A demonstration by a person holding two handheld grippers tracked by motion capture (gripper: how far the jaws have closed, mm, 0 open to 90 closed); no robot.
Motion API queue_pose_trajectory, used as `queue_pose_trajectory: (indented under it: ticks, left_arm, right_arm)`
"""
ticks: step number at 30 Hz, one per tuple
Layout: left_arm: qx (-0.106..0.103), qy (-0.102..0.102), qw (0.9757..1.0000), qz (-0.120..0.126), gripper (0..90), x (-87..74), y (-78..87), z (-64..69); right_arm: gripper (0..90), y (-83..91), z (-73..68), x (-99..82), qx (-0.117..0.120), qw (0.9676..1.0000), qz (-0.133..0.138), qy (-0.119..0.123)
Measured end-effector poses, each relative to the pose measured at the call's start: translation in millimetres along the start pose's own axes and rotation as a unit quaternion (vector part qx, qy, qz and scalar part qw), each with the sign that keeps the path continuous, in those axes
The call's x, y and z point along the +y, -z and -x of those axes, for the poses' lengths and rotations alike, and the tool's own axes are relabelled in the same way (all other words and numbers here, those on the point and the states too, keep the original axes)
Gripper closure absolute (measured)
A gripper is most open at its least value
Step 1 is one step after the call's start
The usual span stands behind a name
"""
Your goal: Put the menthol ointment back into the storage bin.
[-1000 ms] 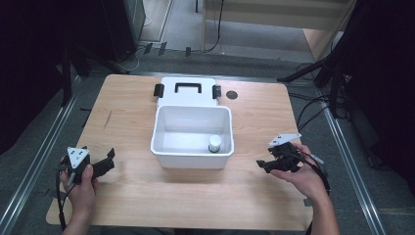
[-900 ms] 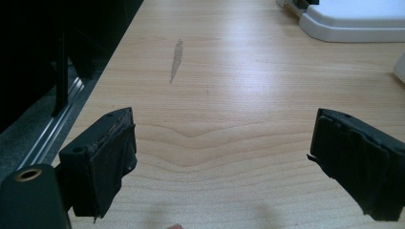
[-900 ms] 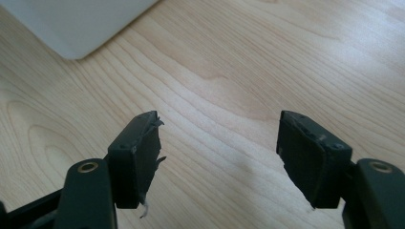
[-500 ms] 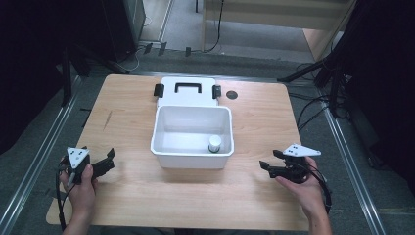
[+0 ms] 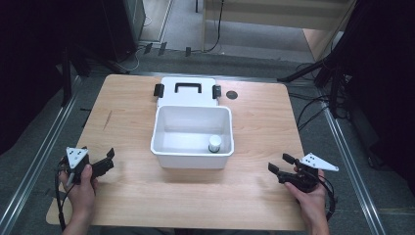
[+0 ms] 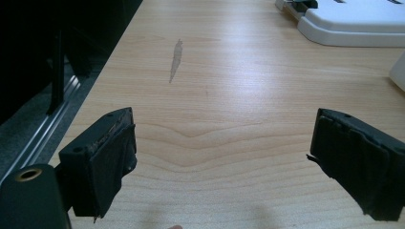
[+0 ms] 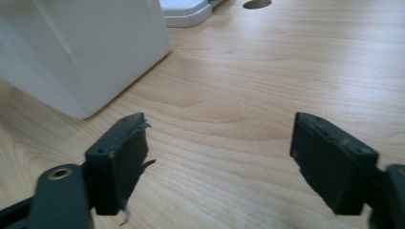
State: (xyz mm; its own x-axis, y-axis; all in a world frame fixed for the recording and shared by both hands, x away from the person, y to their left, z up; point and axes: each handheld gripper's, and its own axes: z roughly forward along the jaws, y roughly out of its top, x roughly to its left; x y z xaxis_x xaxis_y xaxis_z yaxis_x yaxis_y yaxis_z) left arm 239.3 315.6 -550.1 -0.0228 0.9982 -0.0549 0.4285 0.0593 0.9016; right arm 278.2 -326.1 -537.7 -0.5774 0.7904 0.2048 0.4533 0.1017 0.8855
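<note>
A small white-capped jar [image 5: 215,143], possibly a bottle, is held in the white bin [image 5: 192,155]; the right gripper [image 5: 282,164], jaws just released and empty, is kept well apart, as is the released left gripper [image 5: 107,159].

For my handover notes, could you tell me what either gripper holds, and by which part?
Nothing: left gripper and right gripper are both open over bare table.

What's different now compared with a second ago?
The right tongs moved toward the near edge of the table, away from the white bin, and their jaws have just been opening; nothing is between them. The left tongs stayed put, open and empty. The small white container in the bin and the lid behind it are unchanged.
</note>
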Motion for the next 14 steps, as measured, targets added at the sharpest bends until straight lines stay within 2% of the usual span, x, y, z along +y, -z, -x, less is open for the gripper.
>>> queue_pose_trajectory:
  ticks: [3,6,8,14]
  left_arm:
    - [0.0,-0.001,1.0,0.0,9.1,0.0,-0.1,0.5]
    - [0.002,-0.001,1.0,-0.001,9.1,0.1,-0.4,0.8]
    - [0.003,-0.001,1.0,-0.001,9.1,0.1,-0.4,0.9]
    - [0.003,-0.001,1.0,-0.001,9.1,0.1,-0.5,0.7]
  right_arm:
    - [14.5,1.1,3.6,-6.2,0.002,0.9999,0.007,-0.016]
    - [16.0,6.2,5.4,-7.1,-0.001,0.999,0.036,-0.025]
    - [15.9,8.3,7.2,-7.9,0.006,0.9984,0.044,-0.034]
    - [14.7,6.4,3.9,-8.2,-0.007,0.9991,0.03,-0.028]
